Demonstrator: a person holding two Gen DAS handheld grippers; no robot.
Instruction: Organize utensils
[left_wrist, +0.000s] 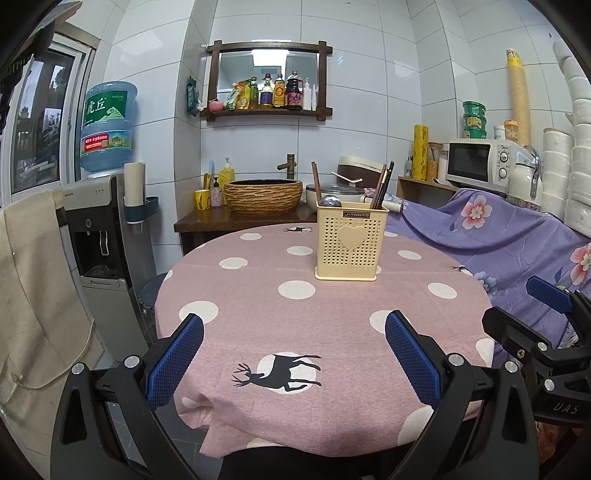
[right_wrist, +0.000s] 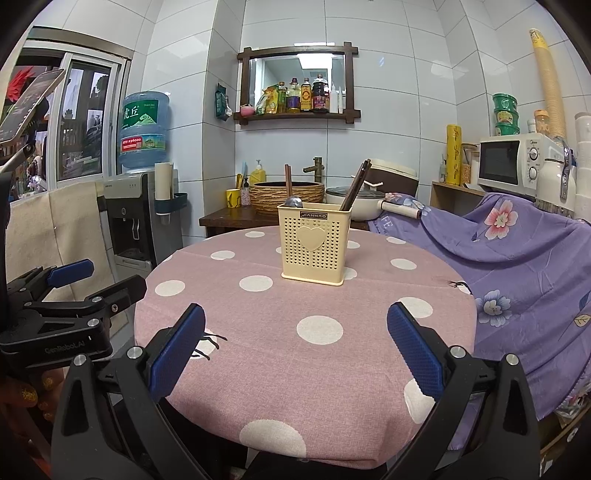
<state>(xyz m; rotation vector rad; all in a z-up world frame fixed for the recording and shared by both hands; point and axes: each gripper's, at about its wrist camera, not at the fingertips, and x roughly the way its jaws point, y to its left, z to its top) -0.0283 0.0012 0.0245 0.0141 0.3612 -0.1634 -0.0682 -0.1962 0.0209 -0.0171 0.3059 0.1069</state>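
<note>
Both tongs (left_wrist: 294, 354) (right_wrist: 295, 350) agape; chopsticks (left_wrist: 382, 186) upright in holder (left_wrist: 351, 245), tilted right

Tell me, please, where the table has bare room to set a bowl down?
The tablecloth is bare everywhere between the caddy and both open claws, left and right. Crowded only at the far edge, around the caddy.

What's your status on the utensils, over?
Left gripper open, empty; right gripper open, empty. Chopsticks and spoon upright in the cream holder on the table. Nothing in the way.
</note>
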